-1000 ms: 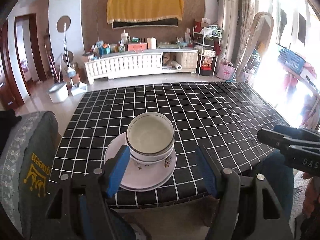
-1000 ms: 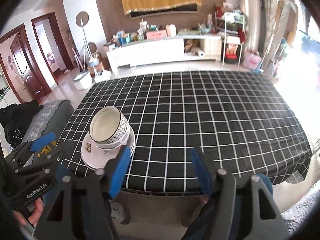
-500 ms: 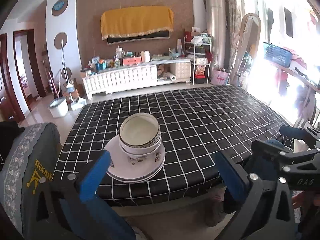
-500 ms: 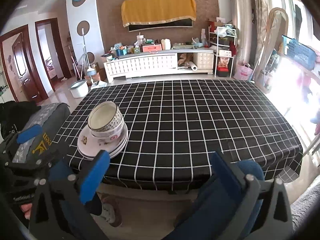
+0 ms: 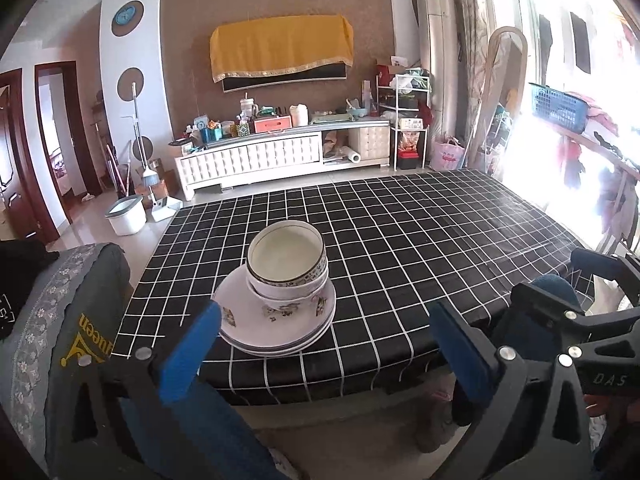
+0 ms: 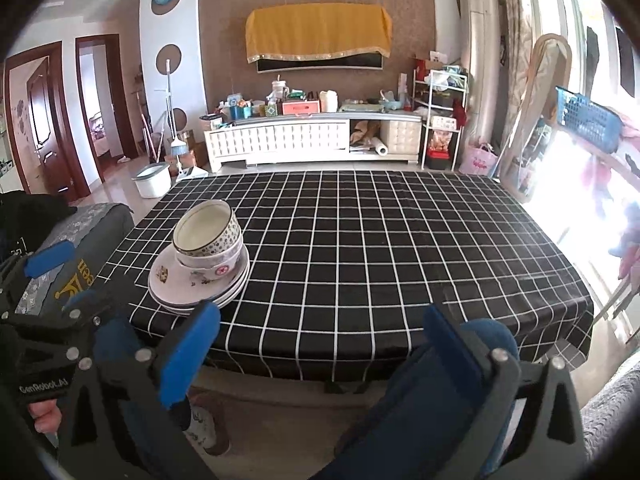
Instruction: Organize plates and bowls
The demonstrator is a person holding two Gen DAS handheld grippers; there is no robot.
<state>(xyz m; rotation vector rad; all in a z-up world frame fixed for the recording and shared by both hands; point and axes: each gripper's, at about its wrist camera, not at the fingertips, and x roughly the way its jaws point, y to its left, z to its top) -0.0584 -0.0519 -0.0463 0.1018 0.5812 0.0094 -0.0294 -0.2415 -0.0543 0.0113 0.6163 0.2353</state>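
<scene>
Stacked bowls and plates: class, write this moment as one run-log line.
left gripper: open, empty | right gripper: open, empty | two patterned ceramic bowls: nested on stacked white plates | black checked tablecloth: near-left corner

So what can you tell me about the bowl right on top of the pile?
The top bowl is round and looks like glazed ceramic, creamy white inside and empty, with a dark rim line and a patterned band of small dots around its outside. It sits upright, nested in a second bowl that bears flower prints, which rests on stacked white plates near the table's front left corner. No gripper touches it.
</scene>
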